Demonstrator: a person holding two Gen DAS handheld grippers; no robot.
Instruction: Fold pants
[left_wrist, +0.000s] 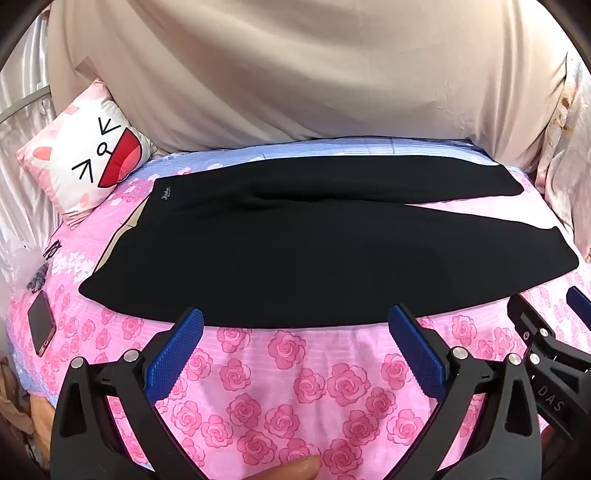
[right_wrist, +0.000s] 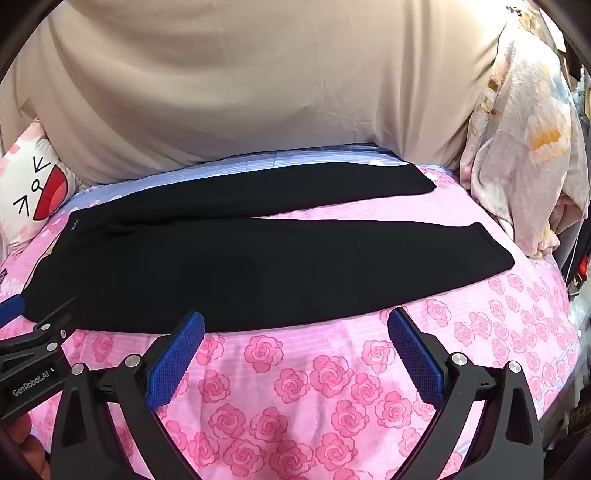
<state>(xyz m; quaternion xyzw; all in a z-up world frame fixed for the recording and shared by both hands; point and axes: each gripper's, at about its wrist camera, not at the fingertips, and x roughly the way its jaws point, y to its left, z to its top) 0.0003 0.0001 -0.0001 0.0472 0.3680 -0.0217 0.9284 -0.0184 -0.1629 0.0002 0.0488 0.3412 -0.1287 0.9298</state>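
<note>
Black pants (left_wrist: 295, 251) lie flat on the bed, waistband at the left, both legs spread apart toward the right; they also show in the right wrist view (right_wrist: 258, 266). My left gripper (left_wrist: 295, 321) is open and empty, its blue fingertips at the pants' near edge. My right gripper (right_wrist: 295, 323) is open and empty, also at the near edge, further right along the near leg. The right gripper's body shows at the right of the left wrist view (left_wrist: 546, 339).
The bed has a pink rose-print sheet (left_wrist: 295, 387). A cat-face pillow (left_wrist: 88, 155) lies at the back left, a phone (left_wrist: 40, 321) at the left edge. A beige cover (left_wrist: 295, 74) hangs behind. A floral blanket (right_wrist: 524, 155) is heaped at the right.
</note>
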